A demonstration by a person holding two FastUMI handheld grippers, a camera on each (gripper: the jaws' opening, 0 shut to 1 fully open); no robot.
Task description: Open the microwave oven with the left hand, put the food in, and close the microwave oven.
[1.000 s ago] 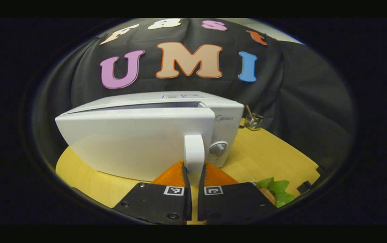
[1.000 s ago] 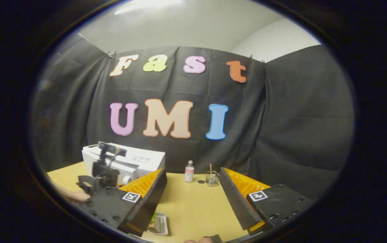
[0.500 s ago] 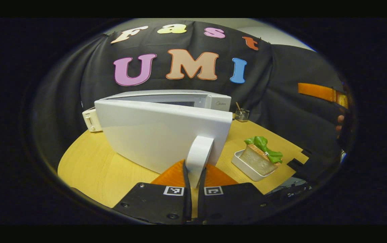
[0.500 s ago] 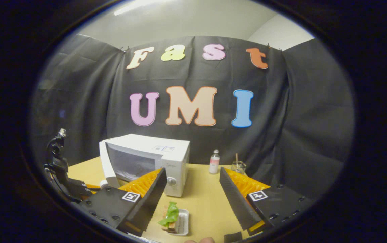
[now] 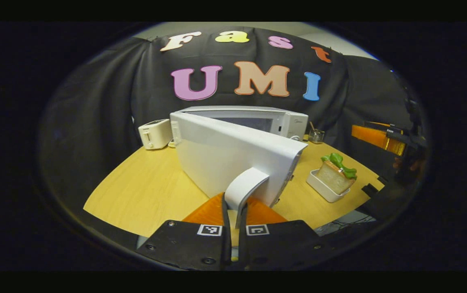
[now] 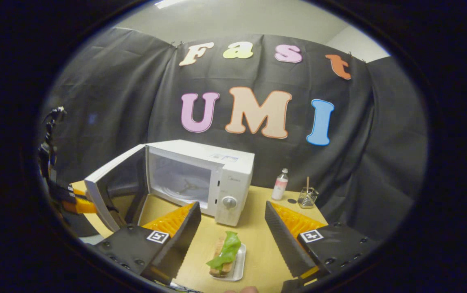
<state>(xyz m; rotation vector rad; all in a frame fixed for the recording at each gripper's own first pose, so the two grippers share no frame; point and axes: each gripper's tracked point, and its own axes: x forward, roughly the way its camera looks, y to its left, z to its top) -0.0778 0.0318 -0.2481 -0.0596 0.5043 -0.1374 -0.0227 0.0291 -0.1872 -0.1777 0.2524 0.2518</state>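
Staged recording booth, not a real kitchen: black cloth wall [image 6: 107, 93] drapes behind a wooden counter [image 6: 257, 228] dressed with household props, namely a white microwave oven [image 6: 217, 171], toaster [image 5: 155, 133], small bottle [image 6: 280, 189] and wire holder [image 6: 308, 198].

Little here can be read. The microwave oven [image 6: 200, 179] carries a small grey brand mark above its dial, too faint to make out. Each gripper's fingers bear square black-and-white coded tags, not lettering.
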